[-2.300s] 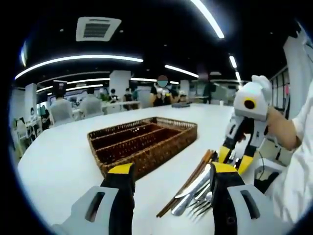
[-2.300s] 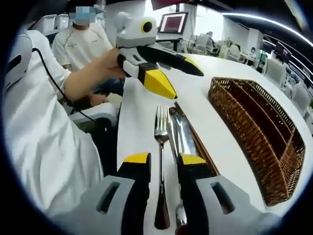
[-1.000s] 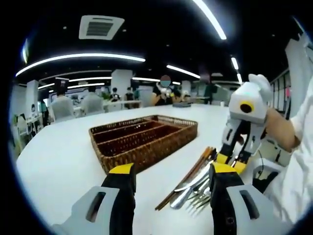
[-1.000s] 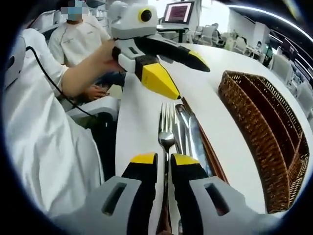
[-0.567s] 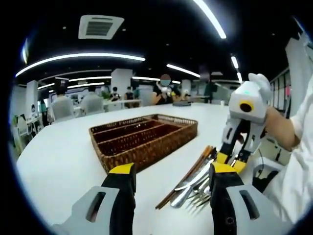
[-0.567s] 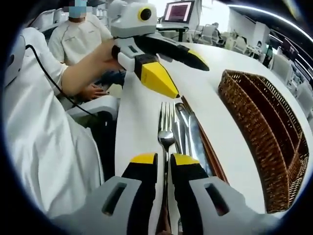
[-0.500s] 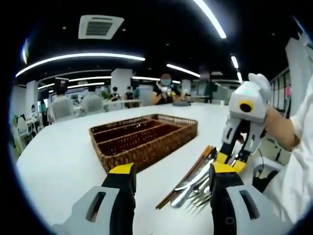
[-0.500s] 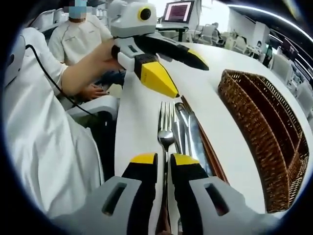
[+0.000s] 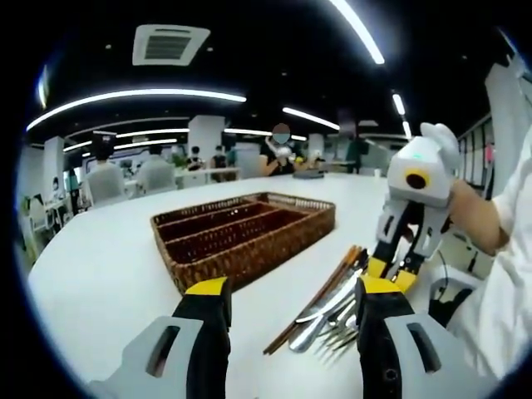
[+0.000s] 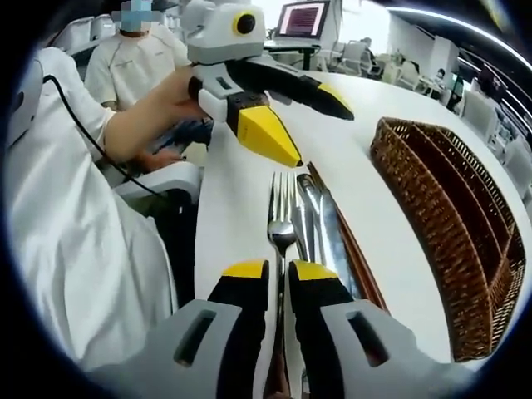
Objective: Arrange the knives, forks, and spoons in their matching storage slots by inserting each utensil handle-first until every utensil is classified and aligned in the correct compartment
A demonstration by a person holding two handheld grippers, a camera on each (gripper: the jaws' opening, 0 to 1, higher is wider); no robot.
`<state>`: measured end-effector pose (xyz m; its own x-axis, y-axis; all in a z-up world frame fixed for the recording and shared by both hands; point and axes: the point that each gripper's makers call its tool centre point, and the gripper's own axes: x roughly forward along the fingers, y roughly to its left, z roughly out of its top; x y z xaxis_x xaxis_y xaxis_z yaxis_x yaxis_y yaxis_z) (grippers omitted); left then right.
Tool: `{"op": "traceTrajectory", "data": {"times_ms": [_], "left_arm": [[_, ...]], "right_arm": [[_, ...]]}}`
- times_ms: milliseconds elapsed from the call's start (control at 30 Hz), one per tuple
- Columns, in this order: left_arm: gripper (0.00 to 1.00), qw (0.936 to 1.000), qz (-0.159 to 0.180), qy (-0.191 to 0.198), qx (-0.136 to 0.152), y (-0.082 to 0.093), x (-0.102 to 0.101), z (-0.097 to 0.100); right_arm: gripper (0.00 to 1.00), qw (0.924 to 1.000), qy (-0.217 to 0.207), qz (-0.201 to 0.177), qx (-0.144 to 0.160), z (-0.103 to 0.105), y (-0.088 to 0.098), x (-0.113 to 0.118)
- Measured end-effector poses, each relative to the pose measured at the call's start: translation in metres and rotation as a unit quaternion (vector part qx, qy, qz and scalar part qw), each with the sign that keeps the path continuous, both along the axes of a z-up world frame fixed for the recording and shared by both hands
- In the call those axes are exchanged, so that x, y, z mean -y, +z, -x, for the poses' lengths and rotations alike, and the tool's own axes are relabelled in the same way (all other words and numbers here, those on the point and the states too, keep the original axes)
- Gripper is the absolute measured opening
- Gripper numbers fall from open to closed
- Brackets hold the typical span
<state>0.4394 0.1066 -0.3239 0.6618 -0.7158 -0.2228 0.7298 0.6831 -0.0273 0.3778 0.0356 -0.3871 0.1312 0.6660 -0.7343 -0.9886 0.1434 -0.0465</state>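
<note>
Fork (image 10: 281, 218) handle disappearing between the right gripper (image 10: 278, 274) tips at 6 o'clock, contact hidden, cutlery pile (image 9: 332, 309) overlapping, pieces blurring together behind the left gripper (image 9: 291, 297) at 4 o'clock, basket (image 10: 453, 218) running off at 3 o'clock, slot floors lying in shadow

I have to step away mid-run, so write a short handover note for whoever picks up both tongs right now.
Right tongs: jaws closed on the handle of the silver metal fork, which lies on the white table.
Left tongs: open, holding nothing, above the table beside the utensil pile.
Beside the fork: other silver cutlery and brown wooden chopsticks, bunched together.
Brown wicker divided tray: every compartment visible looks empty.
Done: fork gripped, nothing sorted yet.
Left: slot the fork handle-first, then sort the remaining pieces by type.
</note>
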Motion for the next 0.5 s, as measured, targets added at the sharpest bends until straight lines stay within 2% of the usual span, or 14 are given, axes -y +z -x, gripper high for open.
{"op": "traceTrajectory", "data": {"times_ms": [167,300,500], "left_arm": [[0.60,1.0000,-0.003,-0.003,0.001,0.0007,0.0013,0.0003],[0.59,0.9999,-0.008,-0.007,0.001,0.0008,0.0040,0.0016],[0.58,0.9998,-0.015,-0.013,0.001,0.0012,0.0090,0.0049]], "right_arm": [[0.11,1.0000,-0.003,-0.006,-0.001,0.0000,0.0011,0.0020],[0.12,0.9995,-0.008,-0.030,-0.011,0.0018,0.0049,0.0028],[0.13,0.9988,-0.017,-0.045,-0.013,0.0010,0.0071,0.0078]]}}
